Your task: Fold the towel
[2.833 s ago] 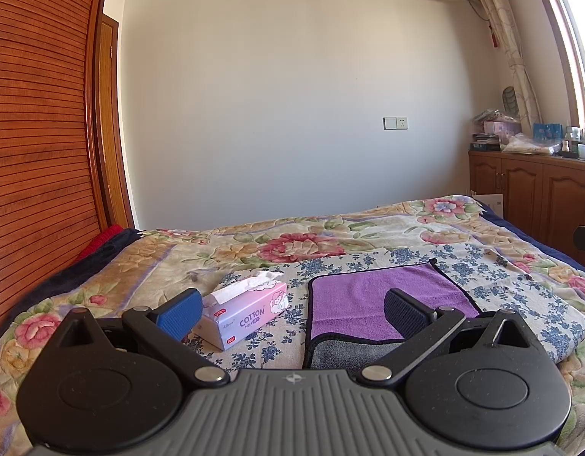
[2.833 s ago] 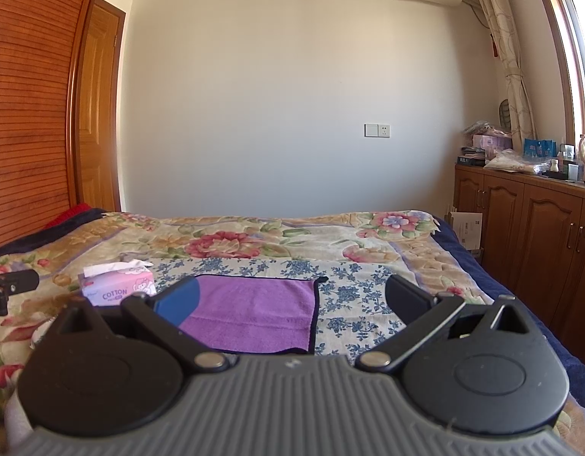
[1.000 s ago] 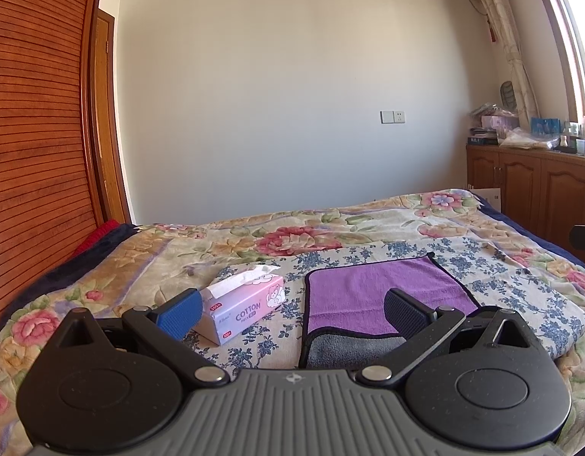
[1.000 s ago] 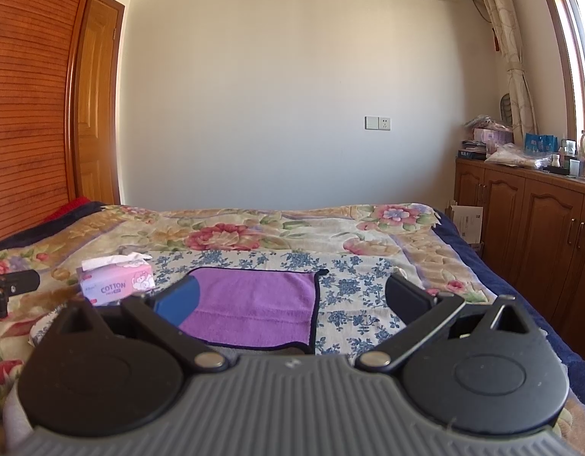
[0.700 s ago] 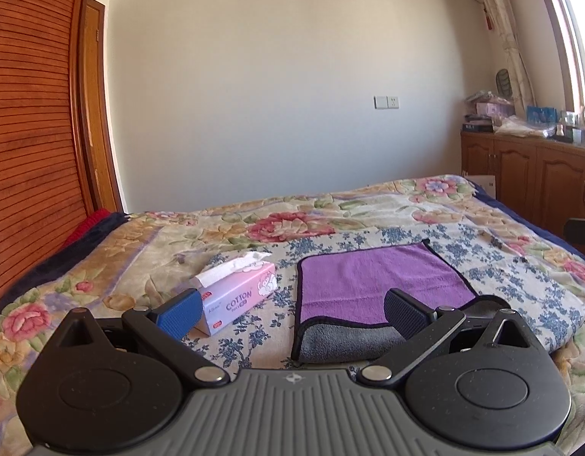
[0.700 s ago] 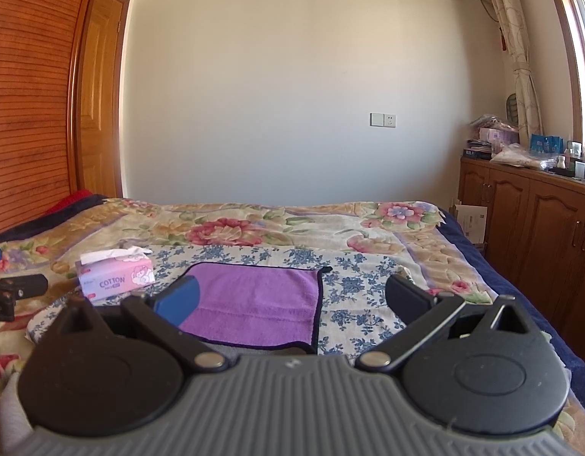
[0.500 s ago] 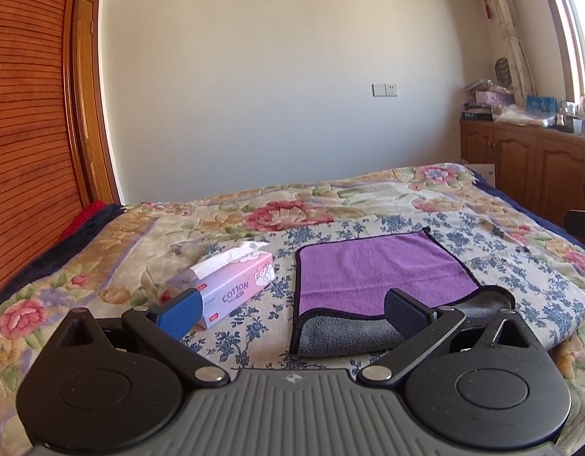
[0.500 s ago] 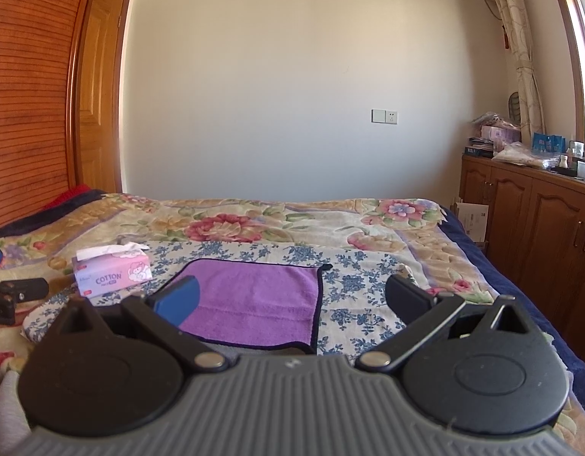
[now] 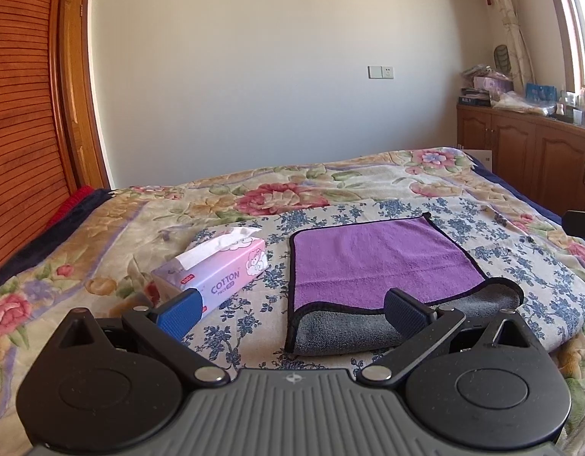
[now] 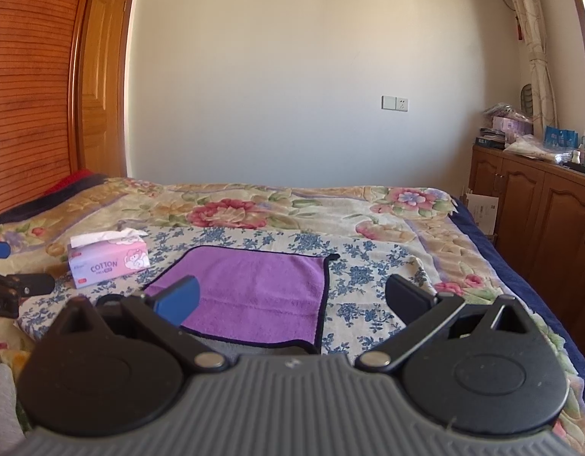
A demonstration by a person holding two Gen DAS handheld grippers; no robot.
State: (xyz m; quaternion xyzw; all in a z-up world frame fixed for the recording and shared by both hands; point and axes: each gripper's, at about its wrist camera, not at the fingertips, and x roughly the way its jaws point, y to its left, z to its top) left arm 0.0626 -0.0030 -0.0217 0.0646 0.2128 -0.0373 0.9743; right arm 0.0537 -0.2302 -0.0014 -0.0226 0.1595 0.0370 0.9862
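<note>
Left wrist view shows the left gripper [image 9: 290, 311] spread wide over the bed [image 9: 102, 235], purple towel [image 9: 376, 254] at one o'clock, tissue box [image 9: 216, 269] at eleven; right gripper [image 10: 292, 298] likewise gapes, empty.

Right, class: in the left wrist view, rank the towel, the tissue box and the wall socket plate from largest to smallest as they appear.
1. Towel
2. Tissue box
3. Socket plate

The plate sits on the far wall, so distance shrinks it; this ranks apparent size only.
</note>
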